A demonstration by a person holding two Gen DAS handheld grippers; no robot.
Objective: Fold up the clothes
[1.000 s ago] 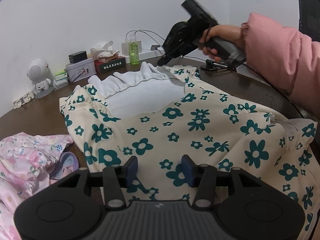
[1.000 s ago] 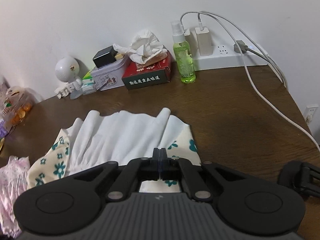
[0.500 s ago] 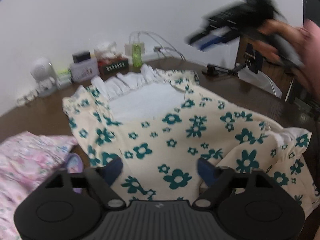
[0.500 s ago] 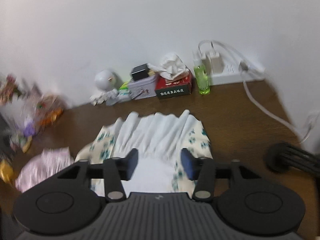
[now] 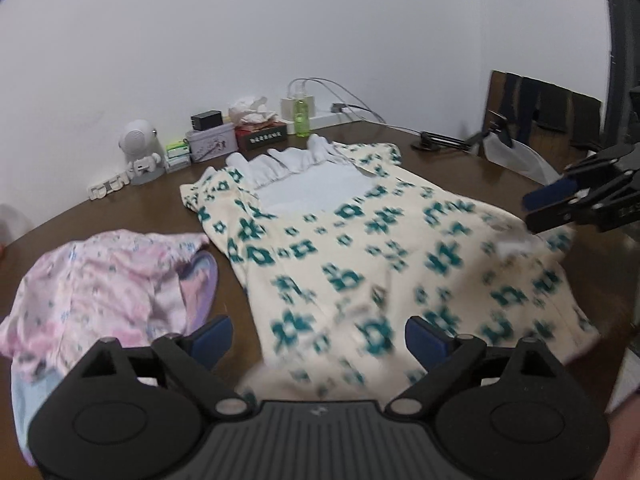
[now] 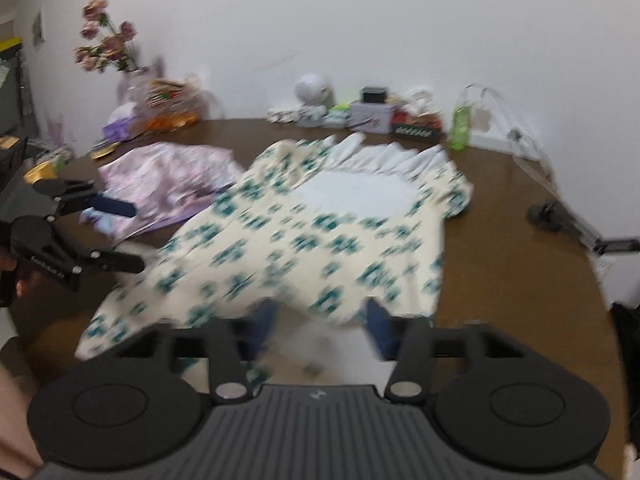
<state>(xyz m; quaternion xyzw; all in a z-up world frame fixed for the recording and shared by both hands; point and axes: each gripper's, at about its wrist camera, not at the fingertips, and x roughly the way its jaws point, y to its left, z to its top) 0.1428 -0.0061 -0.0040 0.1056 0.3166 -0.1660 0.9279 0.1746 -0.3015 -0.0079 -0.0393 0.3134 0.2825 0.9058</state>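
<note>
Dress (image 5: 360, 248) with green flowers lies spread across the centre of the counter (image 5: 432, 152), laid flat, likely for folding. Left claw (image 5: 318, 334) and right claw (image 6: 318, 326) both gape empty over its near hem.

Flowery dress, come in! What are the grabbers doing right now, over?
Left gripper open, right gripper open, neither gripping cloth. Flowery dress spread flat on table, unfolded. Pink garment beside it, left side; no overlap.
</note>
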